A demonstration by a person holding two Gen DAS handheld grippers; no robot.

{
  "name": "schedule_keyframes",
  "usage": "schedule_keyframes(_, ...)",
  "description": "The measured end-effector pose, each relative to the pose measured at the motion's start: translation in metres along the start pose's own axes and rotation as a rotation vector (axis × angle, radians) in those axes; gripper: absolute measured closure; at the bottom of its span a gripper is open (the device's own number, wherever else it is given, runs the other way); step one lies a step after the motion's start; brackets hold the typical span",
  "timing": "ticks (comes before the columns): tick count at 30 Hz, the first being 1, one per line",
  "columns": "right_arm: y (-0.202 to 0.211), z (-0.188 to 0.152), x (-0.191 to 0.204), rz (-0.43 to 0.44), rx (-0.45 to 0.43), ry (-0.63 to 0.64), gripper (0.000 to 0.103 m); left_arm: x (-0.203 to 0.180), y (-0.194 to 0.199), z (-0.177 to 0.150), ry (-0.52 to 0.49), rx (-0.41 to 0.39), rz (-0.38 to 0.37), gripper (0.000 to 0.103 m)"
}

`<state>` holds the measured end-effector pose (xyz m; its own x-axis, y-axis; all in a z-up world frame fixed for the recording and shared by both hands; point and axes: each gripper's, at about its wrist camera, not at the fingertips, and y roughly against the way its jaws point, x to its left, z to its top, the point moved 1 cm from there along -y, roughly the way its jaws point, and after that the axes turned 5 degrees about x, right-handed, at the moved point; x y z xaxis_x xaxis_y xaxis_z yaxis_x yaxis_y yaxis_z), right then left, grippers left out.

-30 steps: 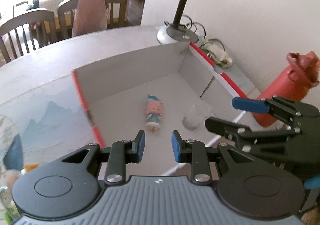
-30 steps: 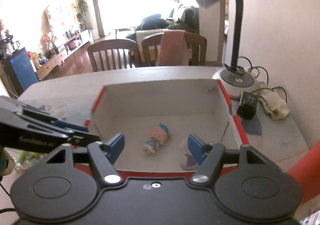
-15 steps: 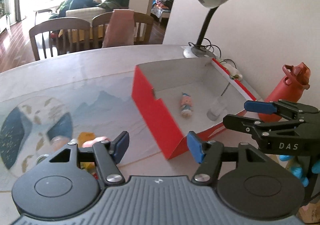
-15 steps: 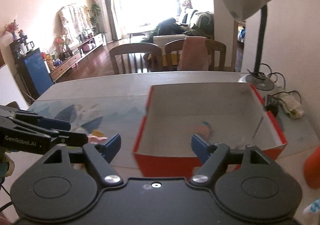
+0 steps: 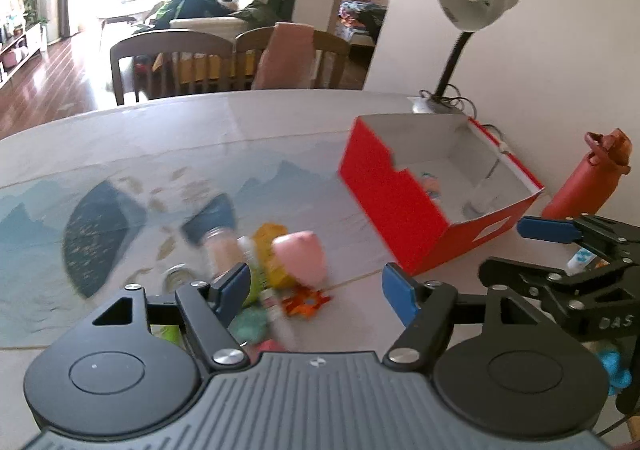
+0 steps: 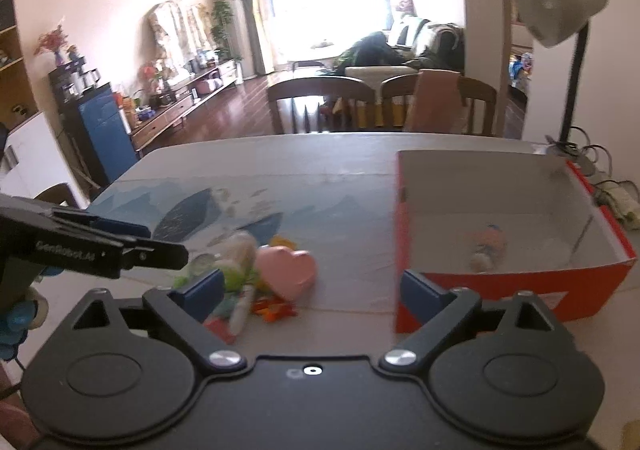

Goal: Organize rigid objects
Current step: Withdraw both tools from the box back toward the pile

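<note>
Sunny room with wooden chairs behind the grey counter [image 5: 192, 130]; a blurry pile of small toys [image 5: 276, 282] with a pink heart-shaped box [image 6: 286, 270] lies just past the left tool [image 5: 316, 284] and right tool [image 6: 308, 288]; both have just been opening, spread with nothing between; the red cardboard box [image 5: 396, 210] sits to the right, holding a small doll [image 6: 486, 244], hard to make out.

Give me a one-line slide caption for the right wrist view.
Open right gripper faces a toy pile with a pink heart, beside a red box holding a small doll.
</note>
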<state>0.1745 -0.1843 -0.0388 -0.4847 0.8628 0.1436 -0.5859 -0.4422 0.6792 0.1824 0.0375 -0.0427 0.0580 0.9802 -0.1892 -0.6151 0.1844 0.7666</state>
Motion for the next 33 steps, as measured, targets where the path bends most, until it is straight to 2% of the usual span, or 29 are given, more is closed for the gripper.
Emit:
schedule_keyframes(7,-0.022,-0.017,0.043,0.053,0.043,0.079,0.006,0.041,0.008,-0.021,0.056,0.019,0.007,0.021)
schedule_keyframes(19,-0.06,-0.041,0.101,0.099,0.132,0.232,0.006,0.083,0.006,-0.054,0.084,0.025,0.046,0.016)
schedule_keyframes(20,-0.064,-0.041,0.104,0.102,0.14,0.243,0.006,0.085,0.005,-0.056,0.092,0.024,0.047,0.011)
schedule_keyframes(21,-0.068,-0.043,0.107,0.104,0.148,0.254,0.007,0.088,0.004,-0.058,0.101,0.024,0.048,0.0)
schedule_keyframes(33,-0.113,-0.061,0.121,0.125,0.242,0.329,0.016,0.111,-0.026,-0.075,0.198,0.098,0.044,0.0)
